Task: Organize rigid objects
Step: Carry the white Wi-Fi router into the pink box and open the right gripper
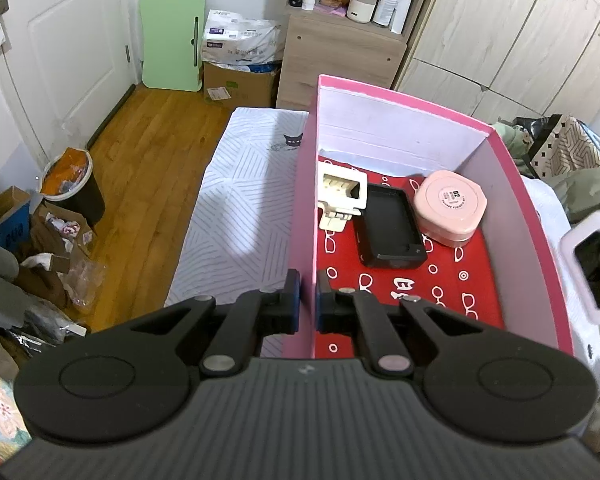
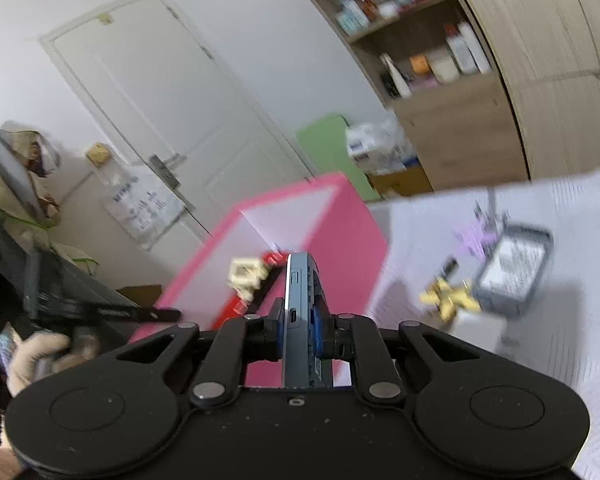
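While both grippers grip, a handset rides edge-up toward the pink box.

Left gripper (image 1: 308,300): jaws pinched on the near end of the pink box's (image 1: 306,200) left wall, one pad outside, one inside, steadying it on the bed (image 1: 236,208). Right gripper (image 2: 300,334): clamped on a slim grey-blue handset (image 2: 300,300), held on its thin edge, long axis running straight out along the fingers. Box opening lies directly ahead of that gripper; view blurred. Inside, on the red lining (image 1: 440,292): black tray (image 1: 392,232) mid-floor, cream clip-like piece (image 1: 342,196) against the left wall, pink round-cornered case (image 1: 452,208) toward the far right corner. Near half of the floor looks free, likely the drop spot. Right of the box on the bed: grey tray (image 2: 512,272), yellow piece (image 2: 448,300), unsorted.
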`<state>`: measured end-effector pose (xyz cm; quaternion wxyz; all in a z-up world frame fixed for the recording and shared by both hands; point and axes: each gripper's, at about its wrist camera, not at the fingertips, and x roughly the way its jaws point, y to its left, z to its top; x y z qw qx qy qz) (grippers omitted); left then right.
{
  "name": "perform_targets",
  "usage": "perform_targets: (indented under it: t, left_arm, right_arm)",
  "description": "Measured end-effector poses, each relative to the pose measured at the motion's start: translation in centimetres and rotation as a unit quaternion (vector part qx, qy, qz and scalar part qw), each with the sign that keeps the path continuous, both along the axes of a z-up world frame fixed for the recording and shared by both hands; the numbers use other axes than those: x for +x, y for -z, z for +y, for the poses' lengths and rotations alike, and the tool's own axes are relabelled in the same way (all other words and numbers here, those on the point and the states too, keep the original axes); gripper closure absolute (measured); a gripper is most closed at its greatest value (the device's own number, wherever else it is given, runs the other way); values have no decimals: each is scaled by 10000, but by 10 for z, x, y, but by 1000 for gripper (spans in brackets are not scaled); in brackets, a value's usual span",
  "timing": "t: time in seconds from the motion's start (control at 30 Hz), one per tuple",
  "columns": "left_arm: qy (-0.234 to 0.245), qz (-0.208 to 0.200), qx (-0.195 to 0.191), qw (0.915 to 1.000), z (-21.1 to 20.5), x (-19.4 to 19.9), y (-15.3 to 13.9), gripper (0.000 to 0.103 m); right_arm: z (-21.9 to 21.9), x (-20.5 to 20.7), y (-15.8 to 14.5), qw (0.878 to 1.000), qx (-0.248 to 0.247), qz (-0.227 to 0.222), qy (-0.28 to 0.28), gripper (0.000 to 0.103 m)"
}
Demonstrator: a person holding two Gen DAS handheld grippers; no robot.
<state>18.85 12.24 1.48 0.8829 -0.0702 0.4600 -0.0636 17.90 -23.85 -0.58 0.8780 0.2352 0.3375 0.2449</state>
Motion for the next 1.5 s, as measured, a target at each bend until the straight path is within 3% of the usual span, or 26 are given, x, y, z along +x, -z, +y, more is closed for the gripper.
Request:
perform_targets:
  t: [0.17,0.3,0.57,0.7,0.8,0.97,1.1,1.23,1.33,1.37,1.4,1.43,1.5]
  left_arm:
    - [-12,-53,-1,10000,0,-2,0,96]
    - [28,-34,-73,10000,4,-2,0,96]
    - [276,18,39,9996,3,-1,-2,96]
    - [334,18,26,9994,4,0,-2,96]
    - [339,-34,87,9994,3,-1,-1,96]
    - [343,-53,11,9994,5,-2,-1,95]
    - [341,-95,-11,9994,6,-5,0,95]
    - [356,-85,-52,9993,7,-5,0,95]
    - [389,-94,-18,9992,6,-6,-1,95]
    - [398,-96,-22,9992,6,-6,-1,95]
    - [387,-95,-43,9992,7,-7,-1,95]
    - [378,-98,-51,9992,8,-7,-1,95]
    - [369,-100,-62,9993,8,-8,-1,95]
  right_arm:
    - [18,13,-32,9988,72,-188,-436,86]
    - [49,36,-34,9951,60,-58,-985,86]
    - [128,120,19,9724,-182,1269,-1947,86]
    - [160,142,47,9569,-235,1824,-2246,86]
    - [173,150,60,9468,10,2152,-2394,86]
    - [178,149,61,9415,-89,2208,-2545,86]
    - [182,154,70,9326,-76,2575,-2527,86]
    - [187,154,68,9354,-383,2376,-2592,85]
    - [190,149,62,9415,-800,2090,-2521,73]
    - [190,147,59,9427,-959,1961,-2522,65]
    - [193,145,56,9441,-1117,1839,-2498,48]
    - [194,143,54,9458,-1218,1738,-2457,38]
    - [197,137,50,9456,-1365,1553,-2511,39]
